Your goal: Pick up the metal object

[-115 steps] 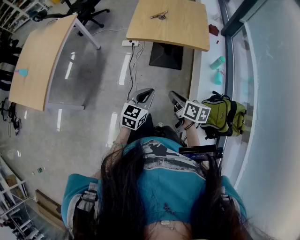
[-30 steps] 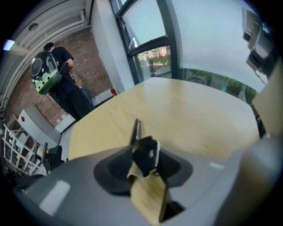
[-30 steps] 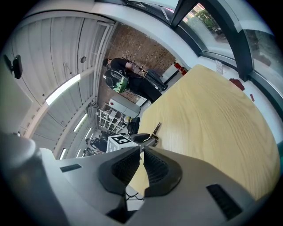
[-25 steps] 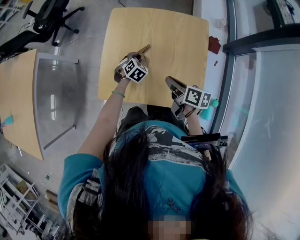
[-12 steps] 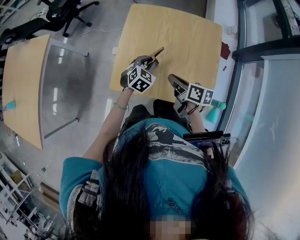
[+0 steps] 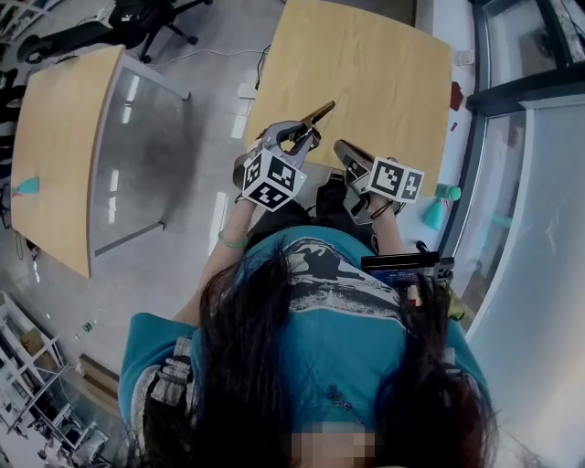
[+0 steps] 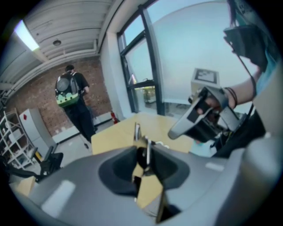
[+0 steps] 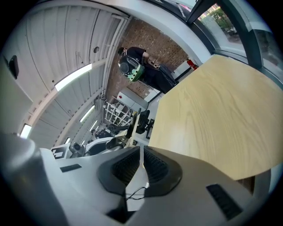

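In the head view my left gripper (image 6: 300, 135) is shut on the metal object (image 6: 320, 113), a slim brass-coloured tool that sticks out past the jaws and is held in the air over the near edge of the wooden table (image 6: 366, 64). The left gripper view shows the metal object (image 7: 137, 132) clamped between the pads, its tip pointing up. My right gripper (image 6: 351, 157) hovers just right of the left one, jaws shut with nothing between them. In the right gripper view the metal object (image 8: 131, 127) shows to the left of the table (image 8: 212, 123).
A second wooden table (image 6: 64, 137) stands at the left and an office chair (image 6: 137, 18) at the far left. A teal bottle (image 6: 437, 212) sits on the floor by the window wall at the right. A person with a backpack (image 7: 73, 95) stands far off.
The left gripper has lifted the metal object off the table and drawn it back toward the table's near edge. The right gripper has stayed close beside it.
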The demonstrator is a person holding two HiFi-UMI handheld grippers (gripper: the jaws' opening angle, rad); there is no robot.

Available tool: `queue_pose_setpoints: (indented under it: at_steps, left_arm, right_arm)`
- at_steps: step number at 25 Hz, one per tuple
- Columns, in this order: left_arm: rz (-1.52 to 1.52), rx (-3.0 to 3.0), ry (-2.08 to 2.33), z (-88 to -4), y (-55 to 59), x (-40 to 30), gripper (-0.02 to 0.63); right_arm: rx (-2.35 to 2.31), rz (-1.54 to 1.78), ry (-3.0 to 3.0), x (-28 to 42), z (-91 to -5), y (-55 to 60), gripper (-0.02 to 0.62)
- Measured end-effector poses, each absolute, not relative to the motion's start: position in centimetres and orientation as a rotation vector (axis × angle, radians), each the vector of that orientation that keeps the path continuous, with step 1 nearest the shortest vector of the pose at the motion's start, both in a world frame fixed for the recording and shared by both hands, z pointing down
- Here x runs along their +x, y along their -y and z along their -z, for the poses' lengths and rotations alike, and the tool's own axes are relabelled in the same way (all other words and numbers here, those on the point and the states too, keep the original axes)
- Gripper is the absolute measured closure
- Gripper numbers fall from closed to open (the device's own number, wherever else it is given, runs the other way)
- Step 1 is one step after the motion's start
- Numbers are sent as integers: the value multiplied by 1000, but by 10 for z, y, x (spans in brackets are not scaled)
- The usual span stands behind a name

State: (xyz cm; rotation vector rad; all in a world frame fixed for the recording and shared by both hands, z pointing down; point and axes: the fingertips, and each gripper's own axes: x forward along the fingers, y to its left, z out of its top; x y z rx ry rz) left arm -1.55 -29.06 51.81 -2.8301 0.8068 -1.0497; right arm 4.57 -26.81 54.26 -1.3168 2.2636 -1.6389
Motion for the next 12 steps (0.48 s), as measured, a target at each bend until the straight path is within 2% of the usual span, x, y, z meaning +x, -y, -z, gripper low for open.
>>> queue_pose_setpoints:
  at_steps: [6,12]
  left_arm:
    - [1008,-2828,-779,-502,237,-60,520]
    - [1026,-2890,-760,-522,178,-92,520]
  right_arm:
    - [-1355,1644,-2207,7,-551,215,561]
    - [-1404,1695,-2184,-17,-563,147,561]
